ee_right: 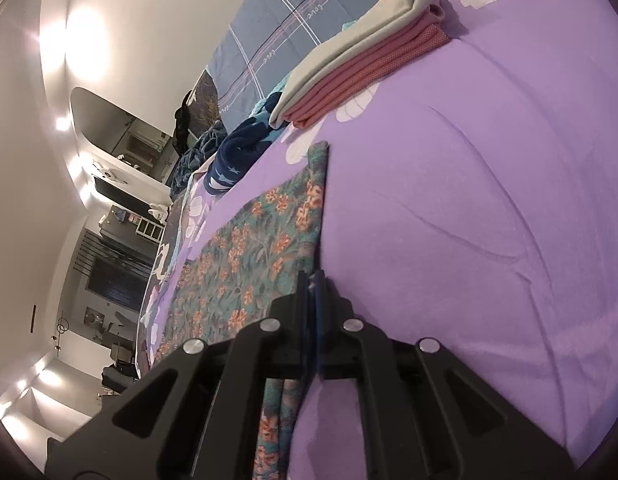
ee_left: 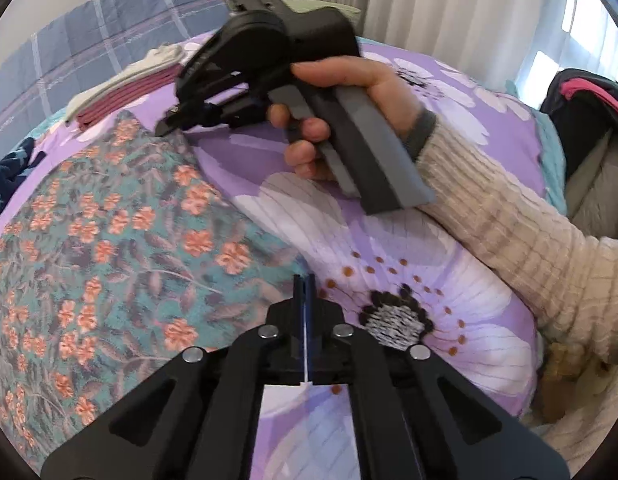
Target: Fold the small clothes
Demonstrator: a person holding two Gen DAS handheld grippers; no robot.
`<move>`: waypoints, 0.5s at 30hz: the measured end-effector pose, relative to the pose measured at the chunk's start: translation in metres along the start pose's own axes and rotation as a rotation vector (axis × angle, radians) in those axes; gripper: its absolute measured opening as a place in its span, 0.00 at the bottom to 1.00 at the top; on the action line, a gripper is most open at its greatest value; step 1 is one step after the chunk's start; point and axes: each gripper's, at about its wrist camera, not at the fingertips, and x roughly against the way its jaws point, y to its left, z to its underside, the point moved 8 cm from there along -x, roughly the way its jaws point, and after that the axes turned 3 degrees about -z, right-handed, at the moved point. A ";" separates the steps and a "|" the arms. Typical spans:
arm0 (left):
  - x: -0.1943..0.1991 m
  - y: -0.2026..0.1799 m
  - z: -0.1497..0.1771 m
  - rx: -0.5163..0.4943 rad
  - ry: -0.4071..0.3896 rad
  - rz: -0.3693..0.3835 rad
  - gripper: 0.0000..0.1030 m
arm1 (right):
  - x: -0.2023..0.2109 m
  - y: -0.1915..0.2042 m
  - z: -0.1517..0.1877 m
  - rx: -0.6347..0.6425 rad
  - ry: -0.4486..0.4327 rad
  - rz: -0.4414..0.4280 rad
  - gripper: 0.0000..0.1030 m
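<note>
A teal floral garment (ee_left: pixel 121 240) with orange blossoms lies flat on the purple flowered bedspread (ee_left: pixel 449 280). My left gripper (ee_left: pixel 305 282) is shut, its tips pinching the garment's near right corner. Further back, a hand (ee_left: pixel 361 84) in a cream knit sleeve holds my right gripper (ee_left: pixel 165 127), whose tips rest on the garment's far right corner. In the right wrist view the right gripper (ee_right: pixel 313 280) is shut on the folded edge of the floral garment (ee_right: pixel 245 264), and cloth runs back under its frame.
A stack of folded clothes (ee_left: pixel 121 88), beige over pink, sits at the back of the bed, also visible as the folded stack (ee_right: pixel 361 64). A navy star-print garment (ee_left: pixel 13 168) lies at the left. A blue plaid quilt (ee_left: pixel 109 28) is behind, and dark bags (ee_left: pixel 585 96) are at the right.
</note>
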 end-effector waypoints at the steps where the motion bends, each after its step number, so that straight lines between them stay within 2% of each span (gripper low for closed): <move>1: -0.001 -0.004 0.002 -0.008 0.006 0.007 0.00 | 0.002 -0.002 -0.001 -0.005 -0.012 0.001 0.03; 4: -0.007 -0.005 0.003 -0.045 0.006 -0.059 0.00 | 0.009 -0.005 -0.002 -0.015 -0.036 -0.008 0.02; 7: -0.001 -0.003 -0.001 -0.047 -0.018 -0.096 0.00 | 0.009 -0.005 0.000 -0.012 -0.015 -0.014 0.03; 8: 0.002 -0.003 -0.003 -0.060 -0.029 -0.121 0.03 | 0.009 -0.004 0.001 -0.011 -0.012 -0.013 0.03; 10: 0.005 -0.005 -0.006 -0.091 -0.049 -0.164 0.20 | 0.009 -0.004 0.001 -0.006 -0.009 -0.016 0.04; 13: 0.001 -0.008 -0.008 -0.126 -0.043 -0.195 0.28 | 0.008 -0.002 0.001 -0.010 0.000 -0.022 0.04; 15: -0.003 -0.007 -0.008 -0.125 -0.039 -0.225 0.28 | 0.009 -0.002 0.002 -0.012 0.007 -0.027 0.05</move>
